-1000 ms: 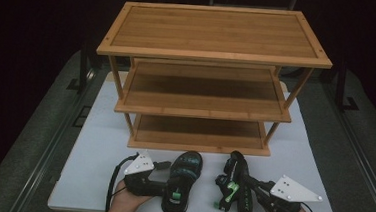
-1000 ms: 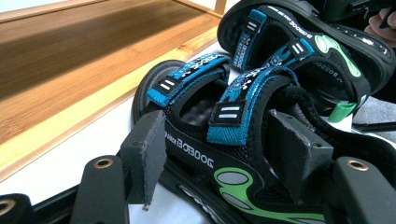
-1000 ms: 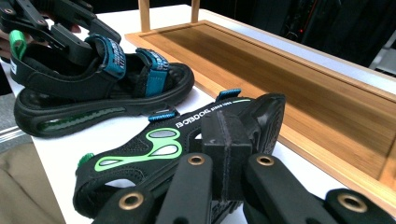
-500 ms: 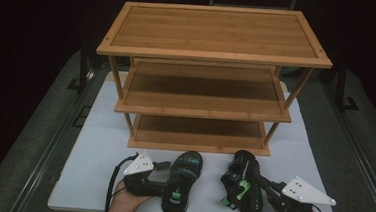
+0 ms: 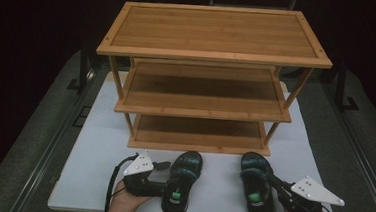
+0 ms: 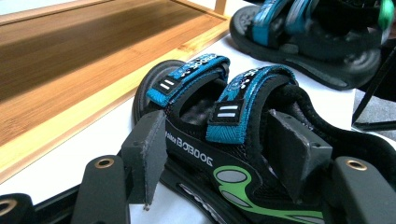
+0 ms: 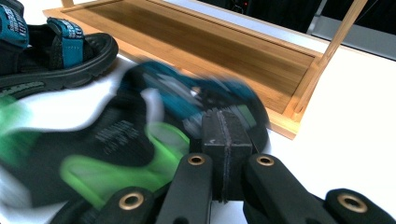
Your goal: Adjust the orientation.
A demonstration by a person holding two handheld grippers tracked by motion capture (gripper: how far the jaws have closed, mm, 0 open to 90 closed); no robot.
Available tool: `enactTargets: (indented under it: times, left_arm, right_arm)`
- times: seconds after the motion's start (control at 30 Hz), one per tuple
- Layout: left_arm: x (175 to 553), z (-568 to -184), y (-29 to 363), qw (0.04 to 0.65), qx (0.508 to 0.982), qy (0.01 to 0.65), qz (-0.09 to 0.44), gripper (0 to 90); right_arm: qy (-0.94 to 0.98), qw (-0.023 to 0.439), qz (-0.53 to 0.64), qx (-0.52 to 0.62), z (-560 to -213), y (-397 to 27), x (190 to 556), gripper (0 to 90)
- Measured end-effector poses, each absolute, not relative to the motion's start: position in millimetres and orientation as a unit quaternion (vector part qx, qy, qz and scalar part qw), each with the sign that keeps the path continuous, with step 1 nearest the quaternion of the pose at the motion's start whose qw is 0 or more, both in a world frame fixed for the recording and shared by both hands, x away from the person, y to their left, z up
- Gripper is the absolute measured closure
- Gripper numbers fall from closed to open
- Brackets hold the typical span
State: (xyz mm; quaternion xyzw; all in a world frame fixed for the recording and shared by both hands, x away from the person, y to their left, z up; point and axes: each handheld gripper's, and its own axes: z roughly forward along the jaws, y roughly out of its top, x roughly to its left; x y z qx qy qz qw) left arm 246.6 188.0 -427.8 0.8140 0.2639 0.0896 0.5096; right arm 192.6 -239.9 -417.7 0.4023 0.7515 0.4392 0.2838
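Two black sandals with blue straps and green marks lie on the white table (image 5: 98,145) in front of a wooden rack (image 5: 201,102). The left sandal (image 5: 181,186) lies sole down, and my left gripper (image 5: 166,182) is shut on its side from the left. In the left gripper view my left gripper (image 6: 219,154) has one pad (image 6: 149,154) on the outer wall and the other pad (image 6: 294,154) inside by the straps. The right sandal (image 5: 256,191) is flat. My right gripper (image 5: 275,182) touches its right edge, and its view shows my right gripper (image 7: 223,135) shut, pads pressed together, against the blurred sandal (image 7: 116,149).
The rack has three tiers; its bottom shelf (image 5: 199,132) lies just behind the sandals. Table edges run close at the front and at both sides. A person's hands (image 5: 129,202) come in at the front edge. Dark floor surrounds the table.
The right sandal went from tilted on its side near the middle to lying flat farther right. My right gripper moved right with it. The left gripper and left sandal kept still.
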Motion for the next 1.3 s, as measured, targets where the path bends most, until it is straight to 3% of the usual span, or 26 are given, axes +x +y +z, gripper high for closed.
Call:
enactTargets:
  times: [0.07,0.23,0.53,0.83,1.0,1.3]
  left_arm:
    - [246.7,-427.8,188.0,0.510,0.814,0.264,0.089,38.7]
    - [246.6,-427.7,187.4,0.509,0.814,0.264,0.090,38.8]
    - [244.9,-425.5,185.7,0.504,0.817,0.264,0.091,40.9]
    - [243.1,-424.1,182.9,0.498,0.820,0.264,0.099,43.9]
    - [242.0,-423.7,180.4,0.490,0.822,0.269,0.108,44.8]
    - [241.8,-423.4,178.2,0.485,0.824,0.272,0.110,47.9]
  right_arm:
    - [0.751,0.287,0.432,0.409,-418.1,-241.9,192.8,89.8]
    - [0.738,0.248,0.449,0.439,-425.6,-259.7,198.8,89.6]
    - [0.731,0.251,0.459,0.437,-417.9,-264.6,193.4,88.2]
    - [0.724,0.240,0.497,0.414,-406.4,-267.0,182.0,74.4]
    - [0.735,0.221,0.483,0.422,-410.8,-261.8,187.2,60.9]
    - [0.758,0.228,0.448,0.415,-416.4,-250.1,192.1,56.1]
